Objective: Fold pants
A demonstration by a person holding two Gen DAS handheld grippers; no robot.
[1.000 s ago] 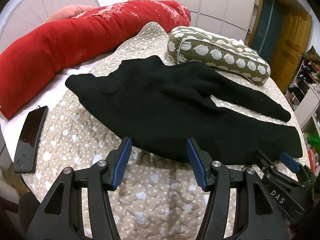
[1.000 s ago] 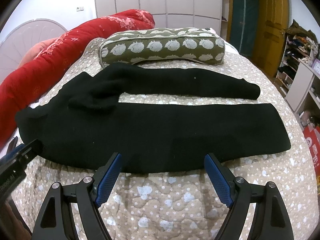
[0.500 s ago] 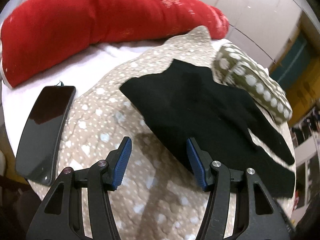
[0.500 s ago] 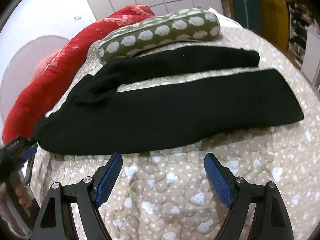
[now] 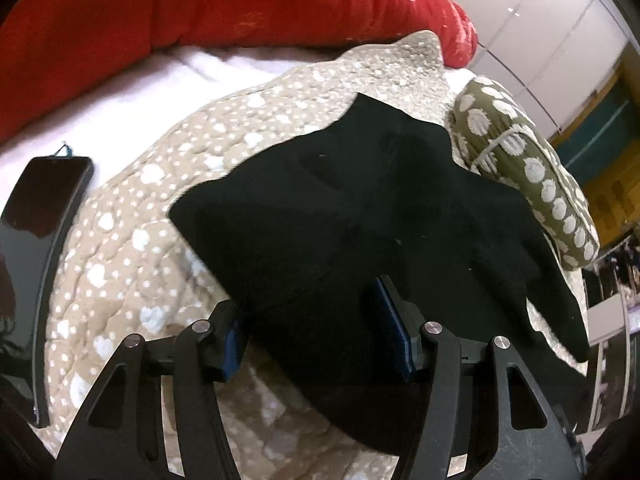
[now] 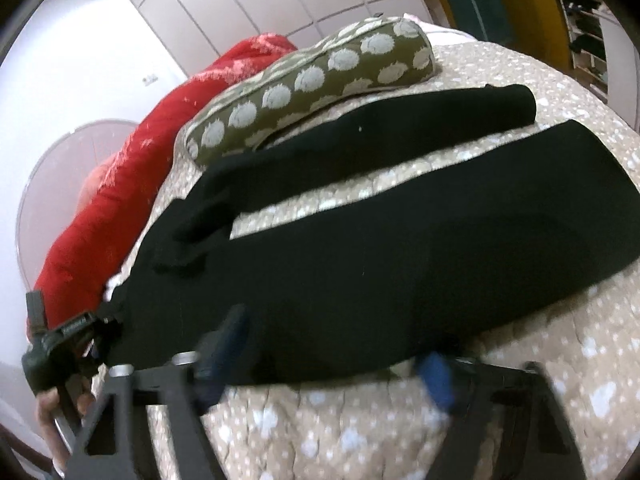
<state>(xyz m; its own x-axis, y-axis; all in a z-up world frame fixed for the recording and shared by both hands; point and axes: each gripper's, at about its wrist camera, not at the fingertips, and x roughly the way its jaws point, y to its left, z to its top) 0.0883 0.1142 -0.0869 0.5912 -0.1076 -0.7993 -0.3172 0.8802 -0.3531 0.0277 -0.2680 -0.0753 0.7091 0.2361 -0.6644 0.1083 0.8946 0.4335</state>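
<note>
Fingers of both grippers, left gripper (image 5: pixel 316 320) and right gripper (image 6: pixel 332 356), are closing unclenched on the pants' (image 6: pixel 360 248) near edge, the opening grasp, needing a firm pinch next.

Right gripper (image 6: pixel 332 354) jaws closing around black pants (image 6: pixel 360 256).

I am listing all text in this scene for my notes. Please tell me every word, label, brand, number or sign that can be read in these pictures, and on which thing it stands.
Pale lettering on the left gripper, in the right wrist view: too blurred to read.
Phone screen: dark, no text.
Black pants, spotted pillow, red cushion: no readable text.
</note>
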